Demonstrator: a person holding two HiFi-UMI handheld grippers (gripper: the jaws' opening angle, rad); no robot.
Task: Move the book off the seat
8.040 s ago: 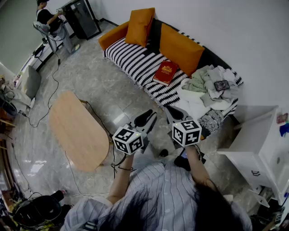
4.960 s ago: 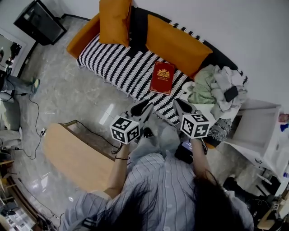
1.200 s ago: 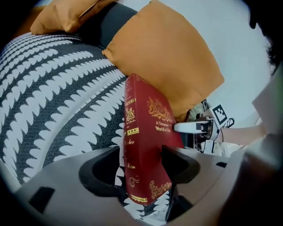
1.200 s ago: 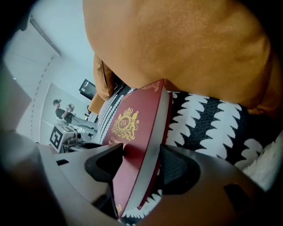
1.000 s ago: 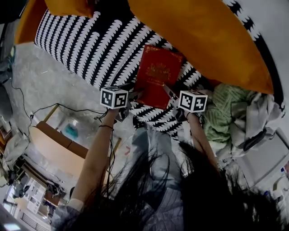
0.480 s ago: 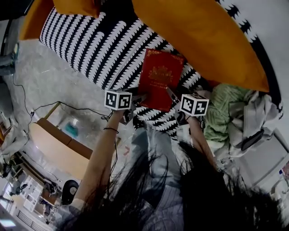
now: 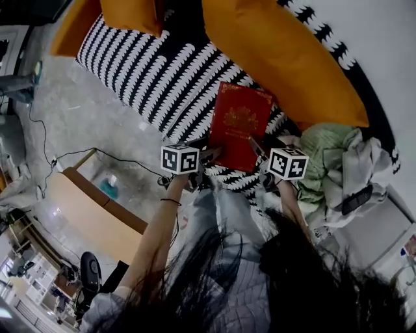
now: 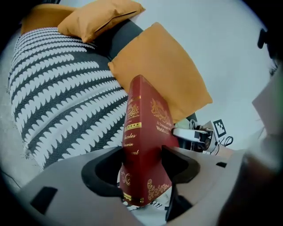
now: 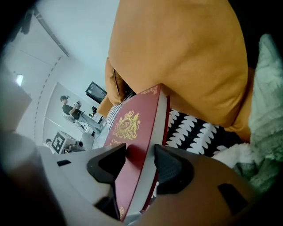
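Observation:
A red book with gold print [image 7: 238,123] is held between both grippers, lifted a little off the black-and-white striped sofa seat [image 7: 149,71]. My left gripper [image 7: 211,155] is shut on the near left corner at the spine; in the left gripper view the book [image 8: 148,132] stands on edge between the pads, with the gripper [image 8: 142,164] clamped on it. My right gripper [image 7: 257,147] grips the near right edge. In the right gripper view its jaws have just been closing, and the gripper [image 9: 140,165] presses on the book [image 9: 135,128].
A large orange cushion [image 7: 286,65] leans on the sofa back just behind the book, and a second one [image 7: 133,13] lies farther left. A pile of clothes [image 7: 338,162] fills the sofa's right end. A wooden table [image 7: 84,208] stands on the floor at left.
Both grippers have risen together with the book, which has come up off the striped seat and tilted. The right jaws have closed on its edge.

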